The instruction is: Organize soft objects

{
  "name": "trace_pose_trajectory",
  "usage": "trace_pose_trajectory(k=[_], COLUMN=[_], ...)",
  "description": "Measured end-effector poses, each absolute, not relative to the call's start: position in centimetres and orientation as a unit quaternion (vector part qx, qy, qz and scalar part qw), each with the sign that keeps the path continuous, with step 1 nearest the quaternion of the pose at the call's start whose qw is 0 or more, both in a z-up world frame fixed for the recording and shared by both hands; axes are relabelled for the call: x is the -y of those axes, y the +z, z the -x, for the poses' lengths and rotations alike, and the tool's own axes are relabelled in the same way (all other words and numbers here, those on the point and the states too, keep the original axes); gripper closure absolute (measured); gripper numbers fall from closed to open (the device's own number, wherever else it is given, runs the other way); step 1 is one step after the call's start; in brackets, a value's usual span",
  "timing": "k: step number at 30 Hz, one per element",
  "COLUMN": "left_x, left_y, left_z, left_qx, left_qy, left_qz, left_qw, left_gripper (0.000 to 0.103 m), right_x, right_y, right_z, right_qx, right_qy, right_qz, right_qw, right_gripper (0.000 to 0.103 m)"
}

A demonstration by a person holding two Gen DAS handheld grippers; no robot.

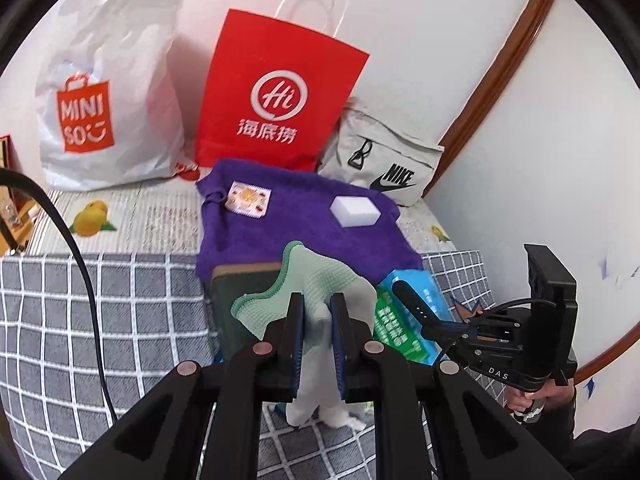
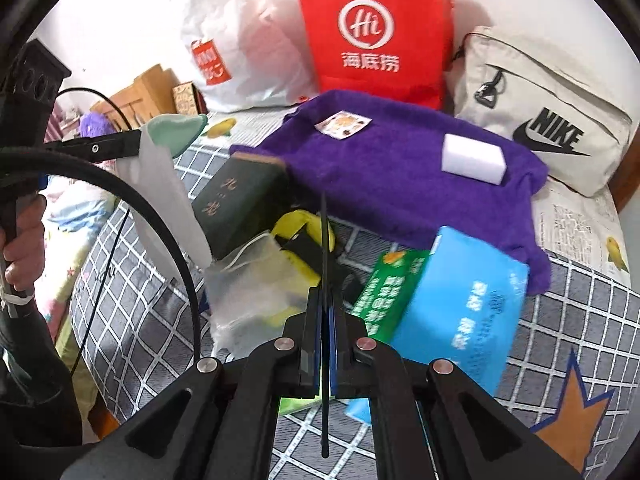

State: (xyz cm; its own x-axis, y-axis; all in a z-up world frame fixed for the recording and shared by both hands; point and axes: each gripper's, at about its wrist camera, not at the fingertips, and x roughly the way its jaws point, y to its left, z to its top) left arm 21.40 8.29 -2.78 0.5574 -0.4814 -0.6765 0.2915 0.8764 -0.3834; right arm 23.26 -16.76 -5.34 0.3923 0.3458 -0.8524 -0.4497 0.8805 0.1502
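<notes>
My left gripper (image 1: 318,304) is shut on a mint-green cloth (image 1: 308,276) with a white piece hanging below the jaws, lifted over the checked bedspread (image 1: 120,320). In the right wrist view the left gripper (image 2: 136,140) holds the same cloth (image 2: 176,128) at the far left. My right gripper (image 2: 325,300) is shut on a thin black strap (image 2: 325,240), seen edge-on. From the left wrist view the right gripper (image 1: 436,326) and strap (image 1: 408,298) sit at the right. A purple towel (image 2: 400,176) lies beyond, with a white sponge block (image 2: 472,158) on it.
A dark green book (image 2: 236,204), a mesh bag with yellow items (image 2: 260,280), a green box (image 2: 384,292) and a blue tissue pack (image 2: 460,304) lie below my grippers. A red paper bag (image 1: 276,92), a white Miniso bag (image 1: 108,92) and a Nike bag (image 1: 384,160) stand against the wall.
</notes>
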Motion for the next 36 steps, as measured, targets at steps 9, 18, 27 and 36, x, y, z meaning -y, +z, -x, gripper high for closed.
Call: trace_pose_trajectory(k=[9,18,27,36], left_x=[-7.0,-5.9,-4.5,-4.1], left_y=[-1.1,-1.0,-1.1,-2.9], left_z=[-24.2,-28.8,-32.8,-37.1], left_qx=[-0.404,-0.408,-0.413,-0.431], left_qy=[-0.225,-0.193,-0.190,-0.174], left_qz=[0.109,0.077,0.064,0.054], left_qw=[0.880,0.889,0.888,0.884], left_gripper=[0.090,0.090,0.090,0.090], right_x=[19.2,21.7,23.8,25.1], right_y=[-2.8,-2.8,-4.6,-7.7], right_z=[-26.2,-30.7,-35.7,-39.2], right_qx=[-0.472,-0.469,-0.477,-0.496], right_qy=[0.224,0.189,0.157,0.123], right_qz=[0.036,0.004,-0.026,-0.033], right_qw=[0.852,0.863,0.864,0.859], right_gripper=[0.100,0.100,0.100,0.100])
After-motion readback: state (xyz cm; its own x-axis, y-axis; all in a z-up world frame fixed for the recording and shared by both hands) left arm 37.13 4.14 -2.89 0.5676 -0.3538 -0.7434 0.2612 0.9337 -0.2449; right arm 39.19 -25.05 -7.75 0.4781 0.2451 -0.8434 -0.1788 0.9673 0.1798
